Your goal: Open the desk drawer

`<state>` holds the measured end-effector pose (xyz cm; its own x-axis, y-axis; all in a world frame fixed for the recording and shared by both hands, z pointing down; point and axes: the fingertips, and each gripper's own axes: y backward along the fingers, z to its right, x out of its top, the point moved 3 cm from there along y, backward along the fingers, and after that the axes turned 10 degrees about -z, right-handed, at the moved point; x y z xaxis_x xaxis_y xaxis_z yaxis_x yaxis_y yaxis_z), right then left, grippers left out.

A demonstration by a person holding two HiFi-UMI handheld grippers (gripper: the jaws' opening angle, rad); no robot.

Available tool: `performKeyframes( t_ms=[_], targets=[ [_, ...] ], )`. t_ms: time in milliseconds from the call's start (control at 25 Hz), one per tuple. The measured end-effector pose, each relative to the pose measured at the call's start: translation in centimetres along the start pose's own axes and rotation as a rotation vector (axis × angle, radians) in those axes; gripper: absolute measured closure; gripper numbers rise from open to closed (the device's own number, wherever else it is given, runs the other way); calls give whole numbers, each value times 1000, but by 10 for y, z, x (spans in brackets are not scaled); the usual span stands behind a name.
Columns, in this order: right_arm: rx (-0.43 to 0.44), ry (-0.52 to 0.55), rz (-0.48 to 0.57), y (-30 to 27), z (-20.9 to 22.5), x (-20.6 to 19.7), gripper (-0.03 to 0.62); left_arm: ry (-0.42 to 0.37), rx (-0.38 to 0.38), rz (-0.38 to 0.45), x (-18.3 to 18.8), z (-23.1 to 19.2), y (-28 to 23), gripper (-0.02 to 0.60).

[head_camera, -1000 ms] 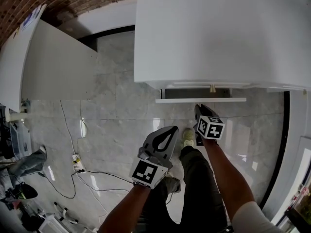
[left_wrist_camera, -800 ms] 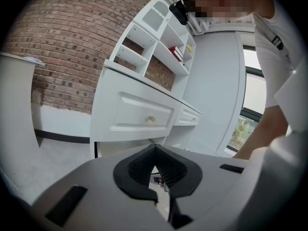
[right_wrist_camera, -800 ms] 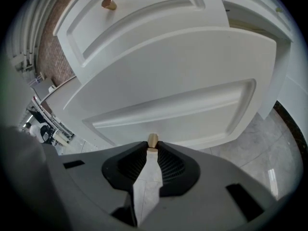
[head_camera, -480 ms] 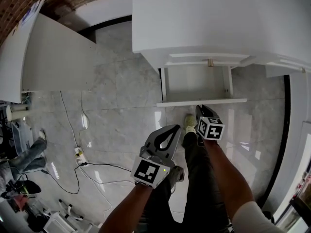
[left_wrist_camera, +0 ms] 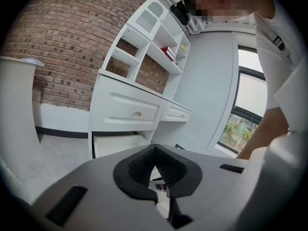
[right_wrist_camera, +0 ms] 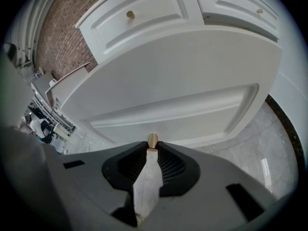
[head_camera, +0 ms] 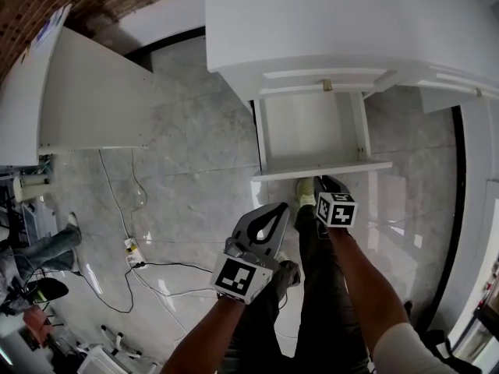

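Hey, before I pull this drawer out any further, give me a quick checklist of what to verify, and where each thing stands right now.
1. Grip of the right gripper on the knob: ok, jaws closed on it.
2. The drawer out of the desk: ok, its inside shows, nothing seen in it.
3. The left gripper out of the way: ok, jaws together, empty, touching nothing.
4. The shoe clear of the drawer front: cannot tell, it shows right at the front's edge.
5. Travel left on the drawer: cannot tell, no stop visible.
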<state>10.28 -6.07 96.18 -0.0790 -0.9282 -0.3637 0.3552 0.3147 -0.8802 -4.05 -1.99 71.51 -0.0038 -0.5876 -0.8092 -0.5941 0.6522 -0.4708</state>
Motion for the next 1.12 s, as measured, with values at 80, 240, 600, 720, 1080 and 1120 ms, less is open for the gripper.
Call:
performKeyframes(
  t_ms=[80,240,600,720,1080,1120],
  targets=[
    [3,-1,-5,2,0,-7,519,-8,-6,-7,2,5,3,569],
    [11,-3,-7,7,0,-15,517,-4,-14,-15,0,13,9,569],
    [52,-19,12,65,-21,-14,530,10,-31,-27,22,35,32,569],
    [91,-18,44,104,-41,-4,539,22,-38,-30,41,47,46,569],
    [148,60,155,240,-97,46,554,13,-39,5,121,76,96,569],
    [156,69,170,255,-104,52,556,10,-38,8,130,80,103,569]
  ],
)
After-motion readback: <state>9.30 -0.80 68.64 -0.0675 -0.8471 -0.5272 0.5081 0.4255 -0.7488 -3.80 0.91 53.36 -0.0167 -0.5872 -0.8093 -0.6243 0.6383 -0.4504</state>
